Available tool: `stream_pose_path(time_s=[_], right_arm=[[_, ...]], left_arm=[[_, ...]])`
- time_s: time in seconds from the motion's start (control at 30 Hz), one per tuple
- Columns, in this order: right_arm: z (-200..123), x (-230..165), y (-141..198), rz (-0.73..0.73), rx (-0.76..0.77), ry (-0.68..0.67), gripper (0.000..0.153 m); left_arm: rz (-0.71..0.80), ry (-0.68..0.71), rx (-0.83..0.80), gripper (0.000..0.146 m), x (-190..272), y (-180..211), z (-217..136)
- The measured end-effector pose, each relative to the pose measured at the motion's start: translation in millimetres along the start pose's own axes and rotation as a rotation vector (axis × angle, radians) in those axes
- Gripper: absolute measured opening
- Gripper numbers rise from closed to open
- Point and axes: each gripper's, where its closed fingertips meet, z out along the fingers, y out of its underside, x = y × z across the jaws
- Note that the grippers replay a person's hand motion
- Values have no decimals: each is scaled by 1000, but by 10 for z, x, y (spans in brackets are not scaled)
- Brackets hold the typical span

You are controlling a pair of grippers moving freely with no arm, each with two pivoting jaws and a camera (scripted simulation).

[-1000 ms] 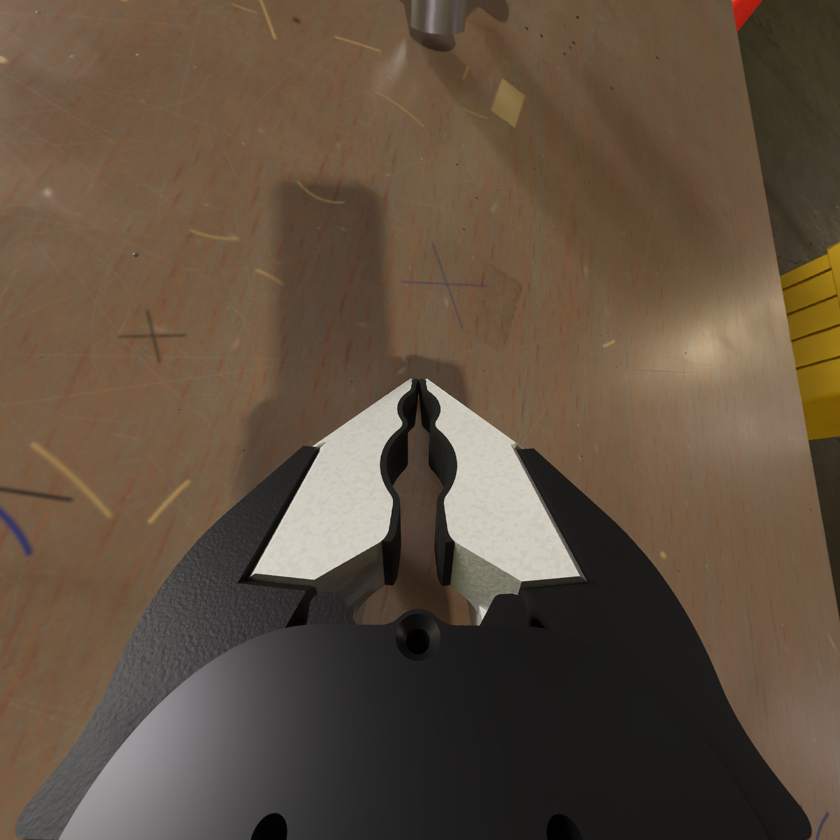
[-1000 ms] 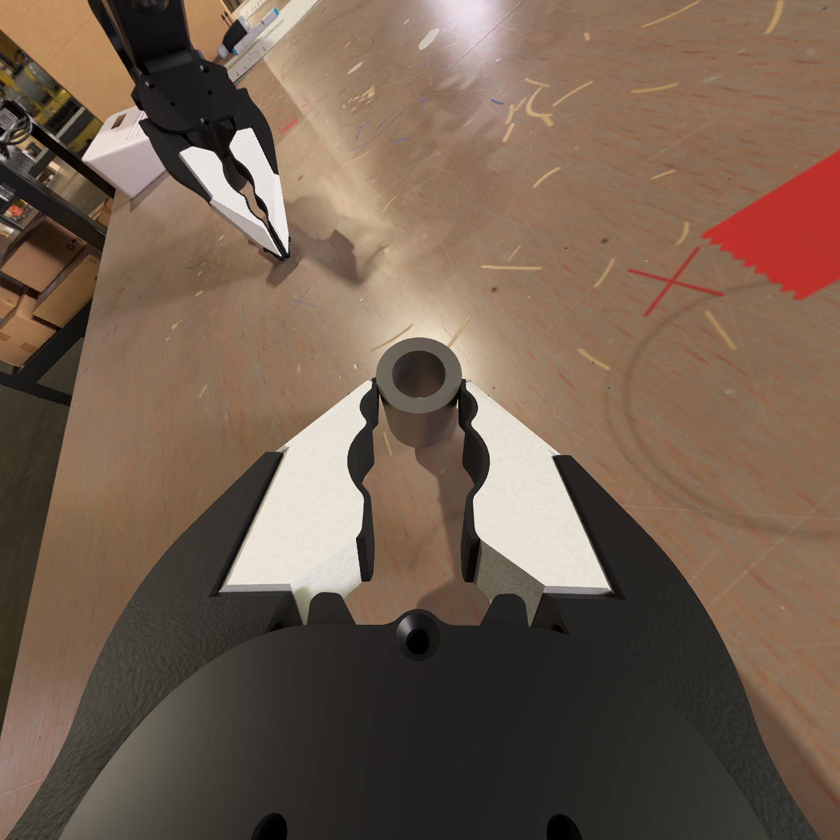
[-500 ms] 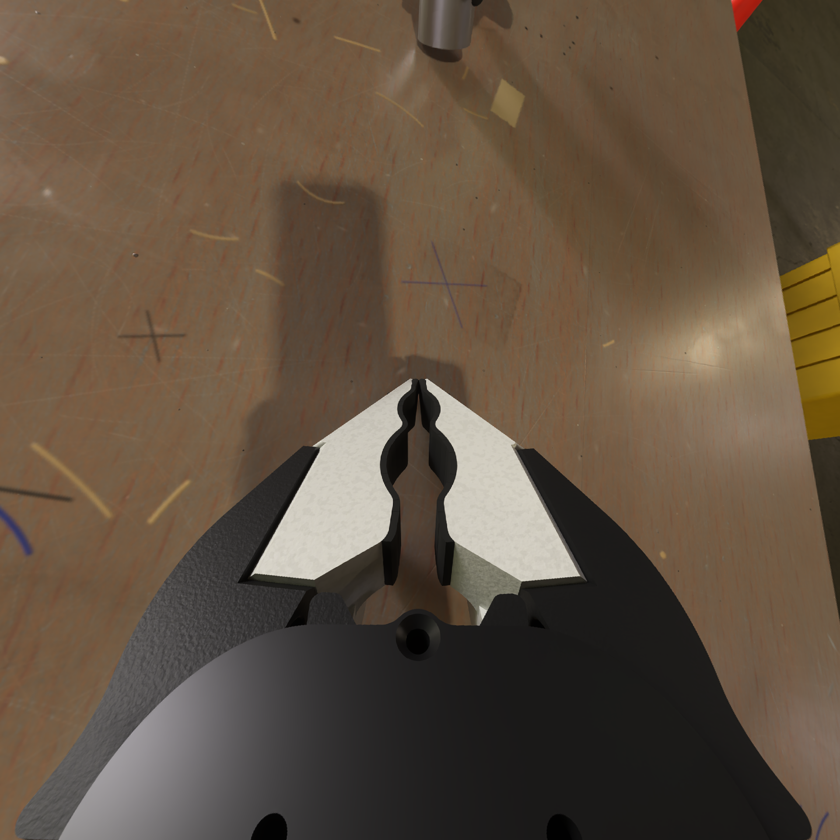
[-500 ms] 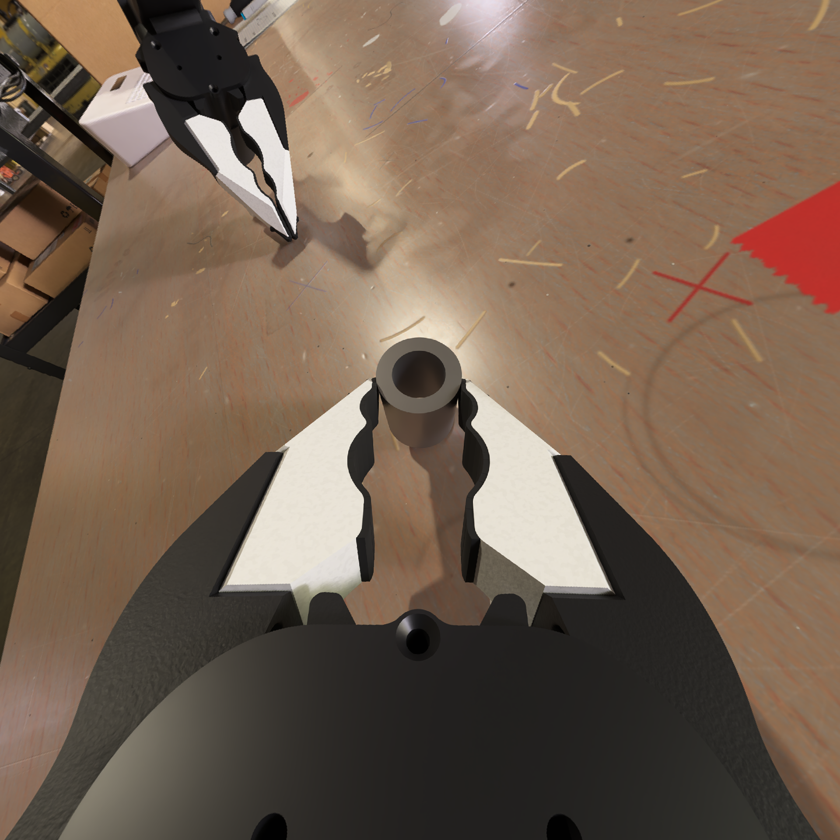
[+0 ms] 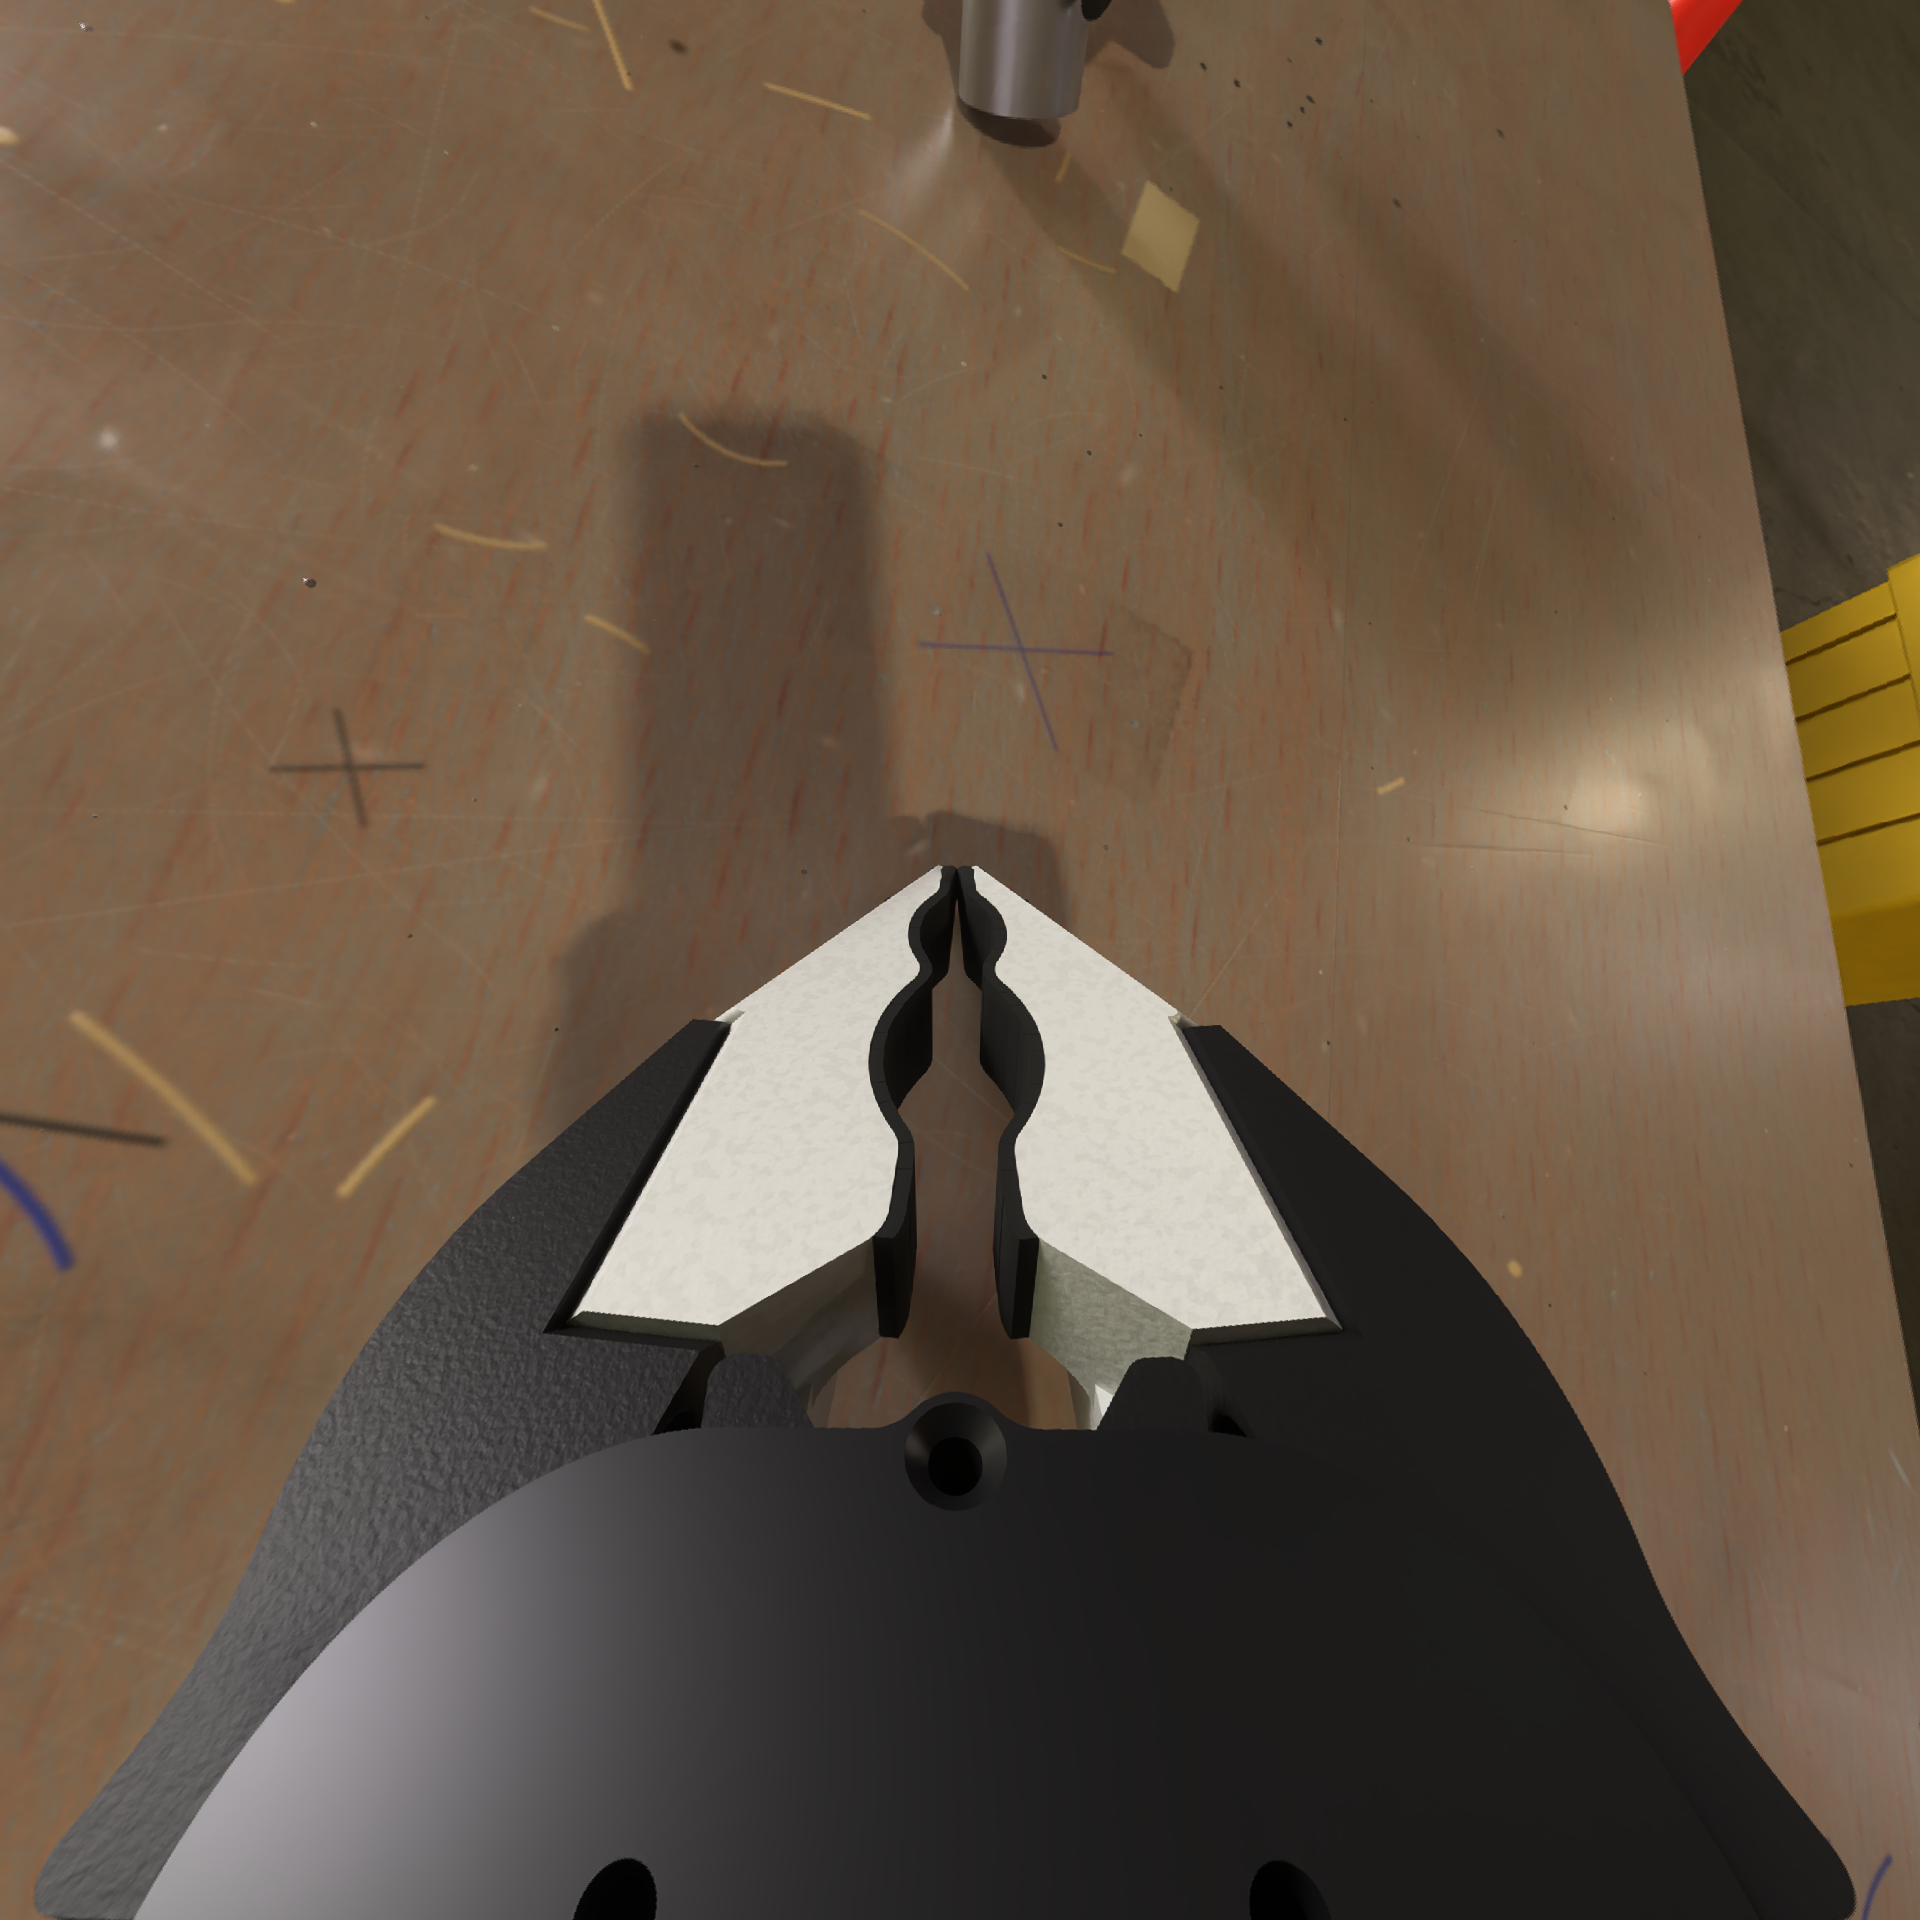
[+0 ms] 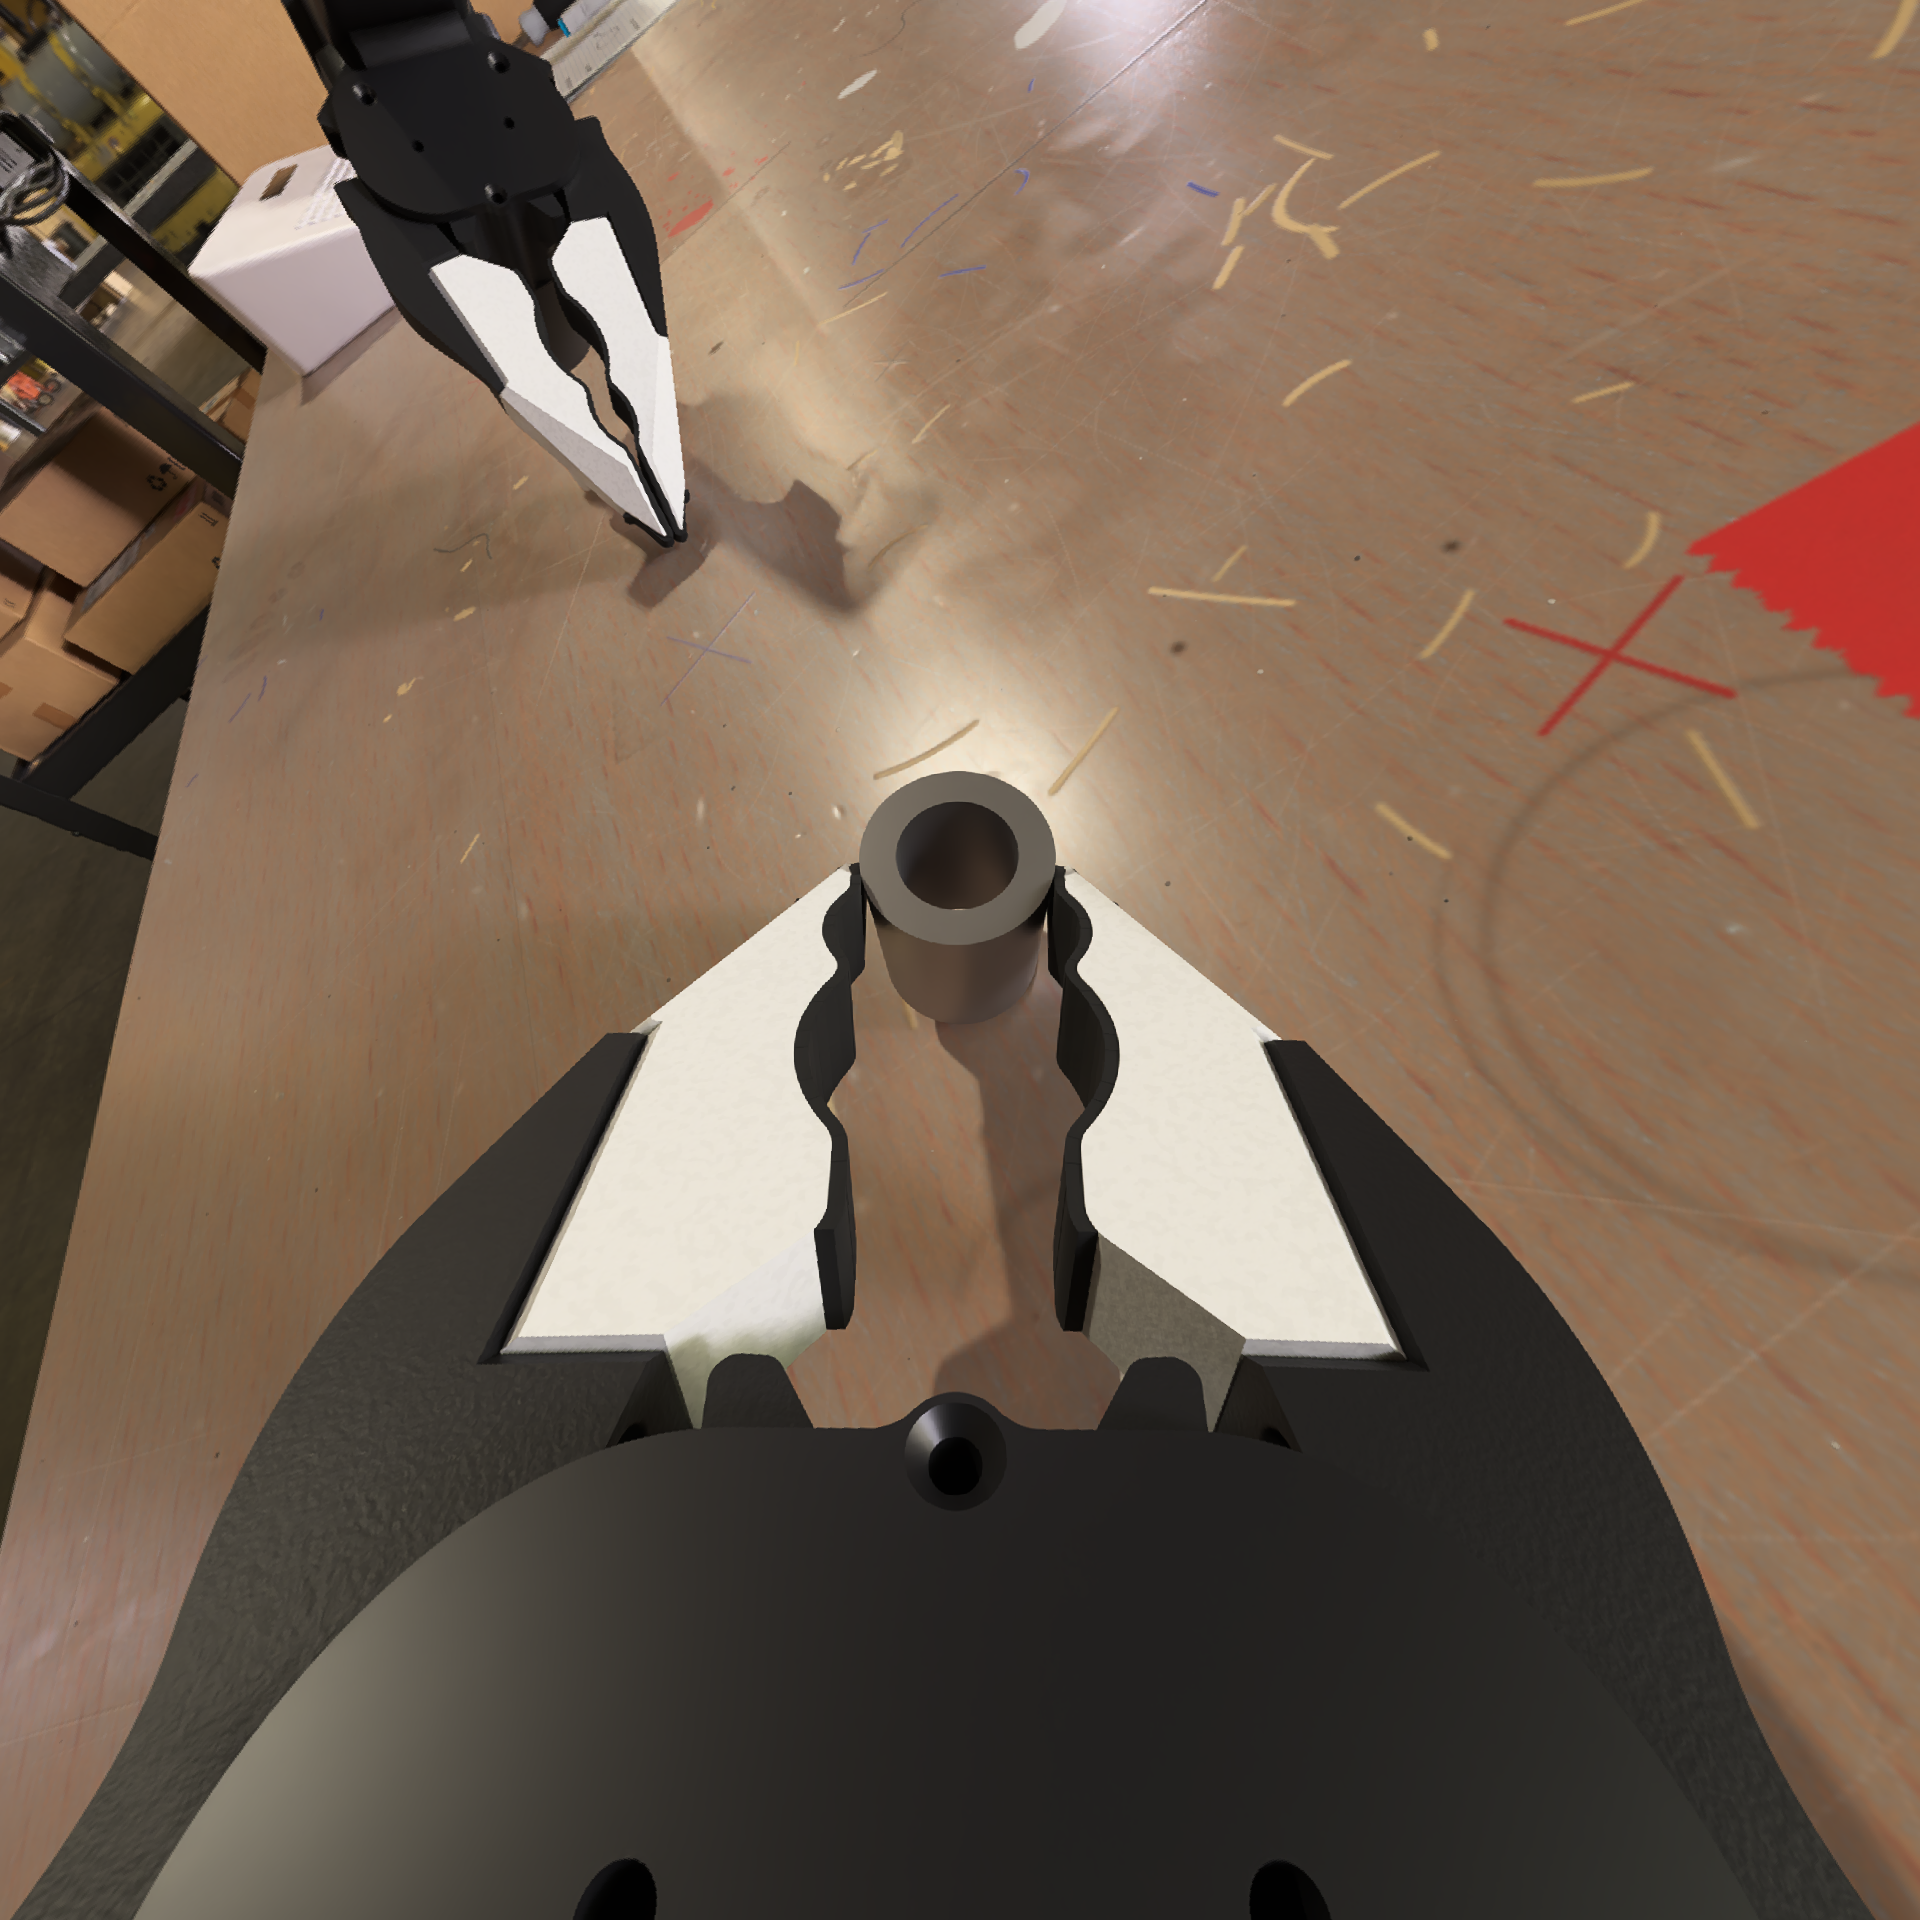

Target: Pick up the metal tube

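The metal tube is a short grey cylinder, upright, with its open end facing the right wrist camera. My right gripper is shut on it, and the tips of both fingers press its sides. In the left wrist view the tube shows at the top edge, with a dark shadow just under its lower end. It seems to hang slightly above the wooden table. My left gripper is shut and empty, and it points down at bare wood. It also shows in the right wrist view, far left of the tube.
A white box stands at the table's far left corner, with black shelving and cardboard boxes beyond the edge. Red tape and a red cross mark the wood at the right. A yellow object lies past the table's edge.
The right gripper has shifted slightly with the tube in it, and the background has slid a little in its view. The left gripper has not moved.
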Motion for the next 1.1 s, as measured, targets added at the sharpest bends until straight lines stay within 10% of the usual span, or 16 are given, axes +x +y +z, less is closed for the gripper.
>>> stream_pose_path(time_s=[1.1], right_arm=[[-1,-7,1,7,-1,-11,35]], left_arm=[[-1,1,0,0,2,1,-1]])
